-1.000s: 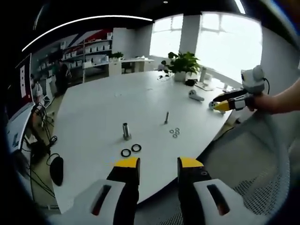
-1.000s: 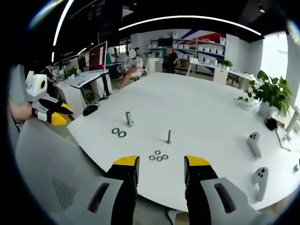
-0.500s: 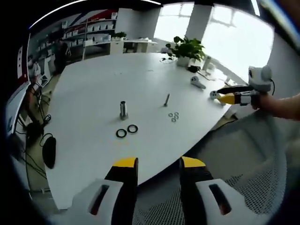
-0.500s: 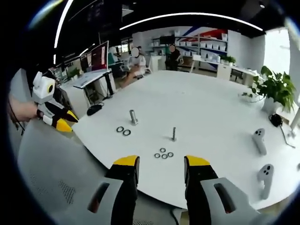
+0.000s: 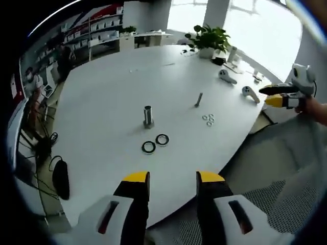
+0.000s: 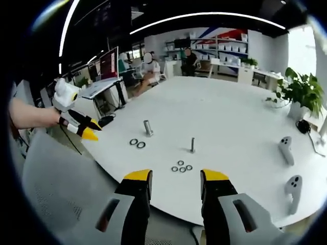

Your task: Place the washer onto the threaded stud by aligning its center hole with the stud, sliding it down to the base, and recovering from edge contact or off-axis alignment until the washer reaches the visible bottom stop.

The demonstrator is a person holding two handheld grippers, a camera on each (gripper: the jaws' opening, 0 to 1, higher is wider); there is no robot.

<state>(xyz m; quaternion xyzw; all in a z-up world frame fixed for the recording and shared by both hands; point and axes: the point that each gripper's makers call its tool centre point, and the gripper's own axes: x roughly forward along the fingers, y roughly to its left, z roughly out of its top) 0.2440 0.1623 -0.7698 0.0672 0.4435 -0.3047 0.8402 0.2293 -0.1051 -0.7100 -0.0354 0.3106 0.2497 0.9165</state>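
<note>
On the white table a thick metal stud stands upright with two dark washers lying just in front of it. A thin threaded stud stands further right beside several small washers. My left gripper hangs open and empty over the near table edge. In the right gripper view the thick stud, the dark washers, the thin stud and the small washers lie ahead of my open, empty right gripper. The left gripper enters there from the left; the right gripper appears at the right of the left gripper view.
Two white handheld controllers lie at the table's right side, also seen as controllers. A potted plant stands at the far edge. A mesh chair sits below the near edge. Desks, shelves and people fill the background.
Both views have shifted as the hands moved. The left gripper has come closer to the table edge and the studs. Nothing on the table moved; both grippers stay open.
</note>
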